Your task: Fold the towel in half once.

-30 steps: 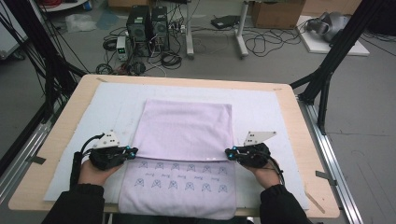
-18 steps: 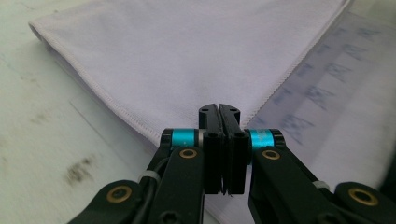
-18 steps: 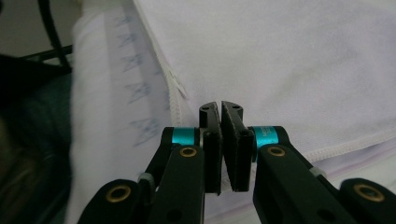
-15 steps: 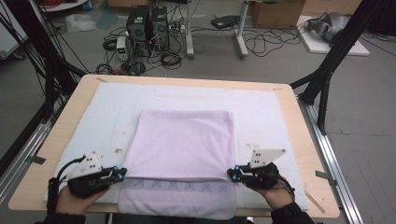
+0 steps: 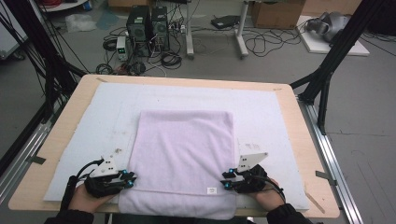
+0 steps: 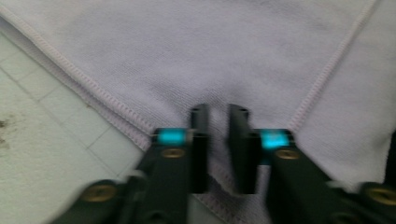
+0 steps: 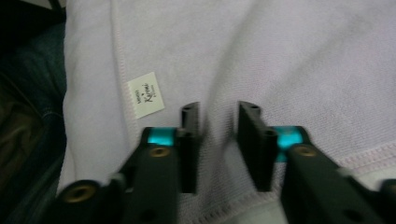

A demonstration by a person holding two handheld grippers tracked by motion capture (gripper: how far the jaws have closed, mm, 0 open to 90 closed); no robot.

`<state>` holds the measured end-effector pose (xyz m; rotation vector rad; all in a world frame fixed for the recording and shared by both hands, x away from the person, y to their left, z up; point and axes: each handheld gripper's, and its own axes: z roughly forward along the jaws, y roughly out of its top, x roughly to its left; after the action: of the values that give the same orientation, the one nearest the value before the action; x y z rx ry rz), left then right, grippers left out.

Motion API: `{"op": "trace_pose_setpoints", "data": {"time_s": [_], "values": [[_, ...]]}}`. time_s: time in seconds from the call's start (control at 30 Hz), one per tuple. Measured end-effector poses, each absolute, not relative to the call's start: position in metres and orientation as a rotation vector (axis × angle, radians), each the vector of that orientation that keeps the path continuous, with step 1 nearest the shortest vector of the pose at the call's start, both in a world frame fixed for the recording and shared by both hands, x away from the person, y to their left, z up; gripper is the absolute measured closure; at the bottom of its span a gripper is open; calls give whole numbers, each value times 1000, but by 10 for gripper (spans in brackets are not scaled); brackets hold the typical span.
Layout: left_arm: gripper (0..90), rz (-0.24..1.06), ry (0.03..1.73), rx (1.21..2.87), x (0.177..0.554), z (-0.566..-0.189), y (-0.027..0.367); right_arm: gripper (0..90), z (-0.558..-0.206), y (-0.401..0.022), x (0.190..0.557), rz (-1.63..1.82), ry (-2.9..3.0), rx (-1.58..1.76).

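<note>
The left gripper (image 5: 132, 178) sits at the near left edge of the lilac towel (image 5: 184, 149); its jaws stand a narrow gap apart with a ridge of towel hem pinched between them, so it is closed on the cloth. In the left gripper view that gripper (image 6: 219, 114) is blurred, and the folded hem (image 6: 79, 81) runs diagonally past it over the white mat (image 6: 42, 140).

The towel lies folded in the middle of the surface (image 5: 299, 140), on the white mat (image 5: 93, 126), its near edge hanging over the front rim, where its lower part is cut off. A small white label (image 5: 212, 190) lies near that edge; its print is too small to read.

The right gripper (image 5: 225, 179) is at the towel's near right edge. Its jaws have just been opening; in the right gripper view the gripper (image 7: 219, 112) shows a wider gap, cloth between the jaws, pads apparently clear of it. The label (image 7: 145, 94) lies just beside the jaws.
</note>
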<state>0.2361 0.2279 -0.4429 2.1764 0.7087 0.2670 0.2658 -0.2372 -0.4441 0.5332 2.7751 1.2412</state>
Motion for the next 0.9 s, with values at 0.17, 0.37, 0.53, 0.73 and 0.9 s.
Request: {"op": "trace_pose_setpoints", "data": {"time_s": [0.17,0.37,0.53,0.73,0.9], "values": [[882,276,715,2159,234,-437,230,868,-441,-236,267,1254,2775,519],[882,292,694,2109,221,-416,236,869,-414,-240,262,1348,2701,485],[882,276,645,2076,189,-398,242,868,-398,-242,240,1386,2745,441],[707,262,648,2072,191,-401,243,667,-402,-250,234,1436,2783,484],[629,321,727,2029,247,-403,242,557,-405,-251,280,1374,2704,595]]}}
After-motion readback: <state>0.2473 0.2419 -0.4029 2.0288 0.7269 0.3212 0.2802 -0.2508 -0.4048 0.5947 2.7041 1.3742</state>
